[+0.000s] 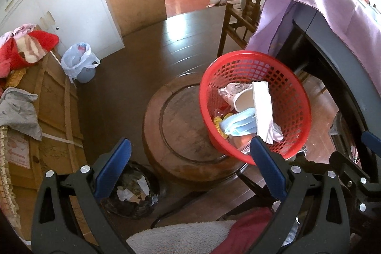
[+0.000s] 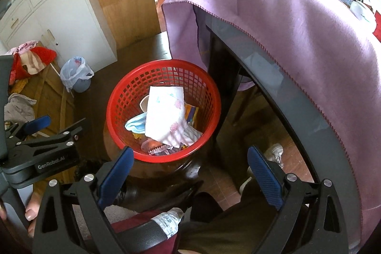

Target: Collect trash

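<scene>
A red mesh basket (image 1: pixel 288 97) (image 2: pixel 123 97) stands on a round wooden stool (image 1: pixel 181 125). It holds trash: a white printed wrapper (image 2: pixel 166 116), a blue face mask (image 1: pixel 238 125) (image 2: pixel 137 124), a paper cup (image 1: pixel 243 99) and small packets. My left gripper (image 1: pixel 190 168) hangs open and empty, just in front of and above the stool. My right gripper (image 2: pixel 190 174) is also open and empty, short of the basket's near rim. A black-lined bin (image 1: pixel 133 189) with paper scraps sits on the floor under the left gripper.
A purple cloth (image 2: pixel 297 35) drapes over a grey chair back (image 2: pixel 285 97) on the right. A bagged blue bin (image 1: pixel 79 61) stands by a white cabinet (image 1: pixel 59 1). Cardboard with clothes (image 1: pixel 42 97) lies left. A plastic bottle (image 2: pixel 169 220) rests on a person's lap.
</scene>
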The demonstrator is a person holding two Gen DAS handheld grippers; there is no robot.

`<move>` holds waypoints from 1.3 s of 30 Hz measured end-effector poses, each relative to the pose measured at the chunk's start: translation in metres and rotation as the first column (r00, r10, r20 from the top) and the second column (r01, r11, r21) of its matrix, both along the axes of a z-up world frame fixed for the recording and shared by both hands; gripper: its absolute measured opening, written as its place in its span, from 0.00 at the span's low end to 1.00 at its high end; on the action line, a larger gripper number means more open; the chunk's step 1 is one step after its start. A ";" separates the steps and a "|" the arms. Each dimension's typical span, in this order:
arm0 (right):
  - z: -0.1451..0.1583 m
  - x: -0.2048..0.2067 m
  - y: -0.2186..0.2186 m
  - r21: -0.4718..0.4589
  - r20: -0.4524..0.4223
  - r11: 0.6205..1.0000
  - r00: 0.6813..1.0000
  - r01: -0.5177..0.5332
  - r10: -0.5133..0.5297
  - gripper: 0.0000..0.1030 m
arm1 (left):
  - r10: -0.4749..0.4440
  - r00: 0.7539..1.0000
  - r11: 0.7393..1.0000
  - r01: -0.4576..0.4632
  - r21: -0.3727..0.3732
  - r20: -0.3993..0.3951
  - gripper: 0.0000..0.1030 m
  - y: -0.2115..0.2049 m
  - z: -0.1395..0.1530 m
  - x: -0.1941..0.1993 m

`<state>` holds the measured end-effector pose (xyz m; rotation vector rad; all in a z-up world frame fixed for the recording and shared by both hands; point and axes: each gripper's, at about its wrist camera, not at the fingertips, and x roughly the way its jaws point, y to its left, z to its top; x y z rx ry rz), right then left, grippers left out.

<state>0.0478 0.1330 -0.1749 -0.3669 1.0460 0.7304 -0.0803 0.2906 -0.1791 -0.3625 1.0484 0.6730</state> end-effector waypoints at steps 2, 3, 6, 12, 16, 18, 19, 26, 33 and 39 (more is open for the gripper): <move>0.000 0.000 -0.001 -0.003 0.001 1.000 1.000 0.001 -0.001 0.92 | -0.006 1.000 1.000 0.006 0.025 -0.010 0.93 -0.004 0.000 0.002; 0.000 0.000 -0.002 -0.002 0.002 1.000 1.000 0.002 -0.002 0.92 | -0.009 1.000 0.999 0.010 0.036 -0.016 0.93 -0.005 0.000 0.002; -0.001 0.003 -0.004 0.002 -0.002 1.000 1.000 0.010 -0.010 0.92 | -0.023 0.999 0.998 0.025 0.060 -0.028 0.93 -0.010 -0.001 0.005; -0.002 0.004 -0.005 0.005 -0.007 1.000 1.000 0.015 -0.015 0.92 | -0.028 0.999 0.998 0.029 0.057 -0.026 0.93 -0.010 -0.001 0.005; -0.002 0.004 -0.004 0.005 -0.005 1.000 1.000 0.013 -0.013 0.92 | -0.033 0.999 0.998 0.034 0.056 -0.026 0.93 -0.011 -0.001 0.006; -0.001 0.004 -0.005 0.007 -0.006 1.000 1.000 0.015 -0.015 0.92 | -0.034 0.999 0.998 0.036 0.057 -0.026 0.93 -0.012 0.000 0.006; -0.001 0.004 -0.005 0.008 -0.007 1.000 1.000 0.015 -0.015 0.92 | -0.035 0.999 0.998 0.036 0.056 -0.026 0.93 -0.012 -0.001 0.006; 0.000 0.004 -0.006 0.013 -0.007 1.000 1.000 0.018 -0.018 0.92 | -0.040 0.999 0.998 0.041 0.057 -0.026 0.93 -0.014 -0.001 0.006; 0.001 0.004 -0.006 0.016 -0.009 1.000 1.000 0.018 -0.018 0.92 | -0.042 0.999 0.997 0.044 0.057 -0.026 0.93 -0.015 -0.001 0.007; 0.002 0.004 -0.006 0.018 -0.011 1.000 1.000 0.018 -0.018 0.92 | -0.042 0.999 0.997 0.043 0.058 -0.027 0.93 -0.015 -0.001 0.007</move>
